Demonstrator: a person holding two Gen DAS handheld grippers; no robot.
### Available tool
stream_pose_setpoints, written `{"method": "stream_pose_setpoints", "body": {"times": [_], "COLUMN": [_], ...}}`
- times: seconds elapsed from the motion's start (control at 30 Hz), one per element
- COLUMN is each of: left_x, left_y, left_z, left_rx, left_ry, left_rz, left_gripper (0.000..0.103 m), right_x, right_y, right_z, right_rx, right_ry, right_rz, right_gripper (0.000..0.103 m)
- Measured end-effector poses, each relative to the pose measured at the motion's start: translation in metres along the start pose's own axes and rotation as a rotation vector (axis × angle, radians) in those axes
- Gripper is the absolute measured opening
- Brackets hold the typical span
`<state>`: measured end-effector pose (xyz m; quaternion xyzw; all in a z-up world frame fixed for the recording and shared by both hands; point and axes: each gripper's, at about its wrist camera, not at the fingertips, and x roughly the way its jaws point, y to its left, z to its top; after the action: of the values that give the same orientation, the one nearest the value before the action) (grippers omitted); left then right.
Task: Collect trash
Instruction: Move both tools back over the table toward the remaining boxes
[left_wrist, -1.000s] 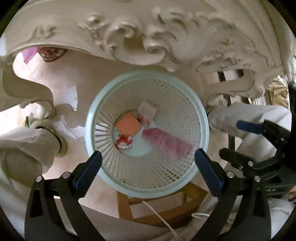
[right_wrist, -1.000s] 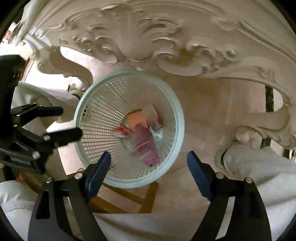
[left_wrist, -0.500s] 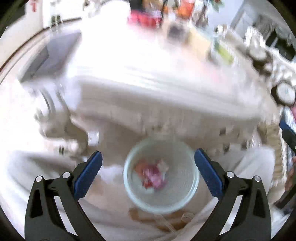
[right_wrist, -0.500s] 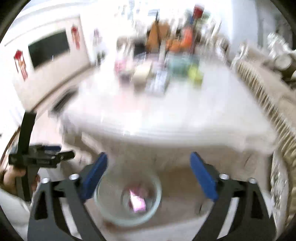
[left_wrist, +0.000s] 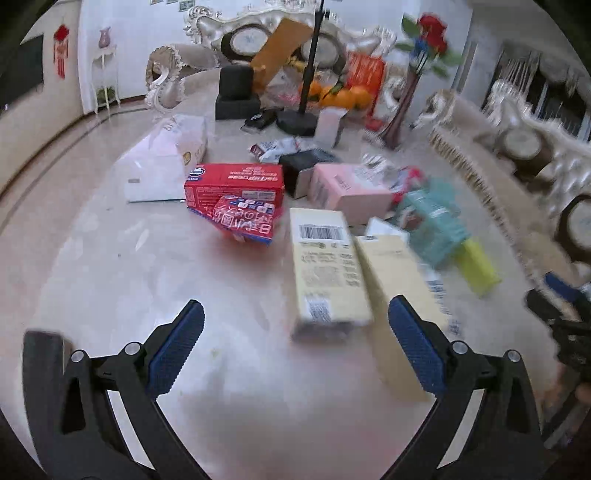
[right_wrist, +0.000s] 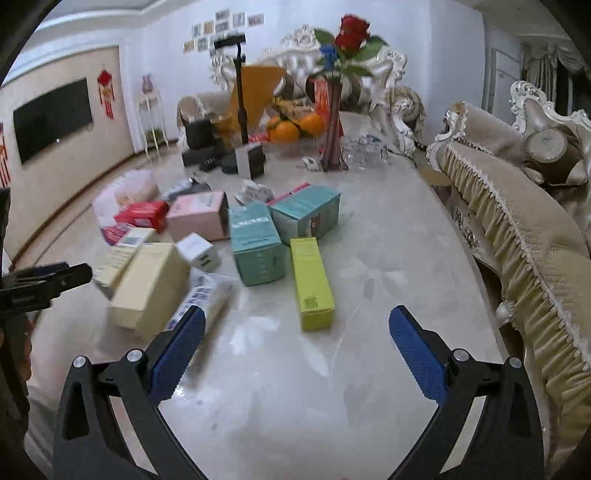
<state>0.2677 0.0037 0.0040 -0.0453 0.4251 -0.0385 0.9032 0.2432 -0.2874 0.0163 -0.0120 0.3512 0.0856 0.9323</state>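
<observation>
Both grippers hang above a pale marble table (right_wrist: 369, 258), angled down toward the boxes scattered on it. The left gripper (left_wrist: 295, 325) has its blue-padded fingers spread wide with nothing between them; just ahead of it, between the fingertips in its own view, lies a cream box (left_wrist: 325, 266) with a barcode label, flat on the table. A second cream box (left_wrist: 391, 266) lies touching its right side. Farther back sit a red box (left_wrist: 236, 181), a pink box (left_wrist: 351, 188) and a teal box (left_wrist: 436, 221).

The right gripper (right_wrist: 295, 332) is likewise spread wide and empty. A yellow-green box (right_wrist: 310, 284) lies flat just ahead of its gap, with two teal boxes behind. At the left edge of the right wrist view, the left gripper's black frame shows, held at about the same height. A vase of flowers (right_wrist: 334, 122) stands upright at the far end beside some oranges (right_wrist: 291, 127).
</observation>
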Motion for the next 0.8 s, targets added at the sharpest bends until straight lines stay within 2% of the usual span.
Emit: {"method": "stream_pose_setpoints", "body": {"times": [0.07,0.13,0.33,0.47,0.67,0.8], "left_x": [0.011,0.014,0.016,0.02,0.03,0.036], "left_y": [0.004,0.008,-0.001,0.001,0.004,-0.003], "left_z": [0.0,-0.002,-0.001,0.0,-0.004,0.001], "left_rx": [0.007,-0.012,0.019,0.021,0.028,0.041], "left_ry": [0.03,0.038,0.039,0.043,0.073,0.069], "left_rz": [0.001,-0.044,-0.08,-0.041,-0.034,-0.012], "left_gripper": [0.097,0.097,0.097,0.097,0.097,0.097], "right_x": [0.003,0.009,0.018,0.022,0.034,0.053], "right_y": [-0.001,-0.001,-0.003,-0.004,0.002,0.0], "right_z": [-0.004,-0.004,-0.001,0.003,0.009,0.012], "right_rx": [0.002,-0.012,-0.011,-0.025,-0.086,-0.084], "right_ry": [0.015,0.02,0.034,0.037,0.036,0.08], "right_rz": [0.002,0.005,0.0,-0.012,-0.025,-0.029], "right_gripper": [0.096,0.096,0.096,0.096,0.096,0.096]}}
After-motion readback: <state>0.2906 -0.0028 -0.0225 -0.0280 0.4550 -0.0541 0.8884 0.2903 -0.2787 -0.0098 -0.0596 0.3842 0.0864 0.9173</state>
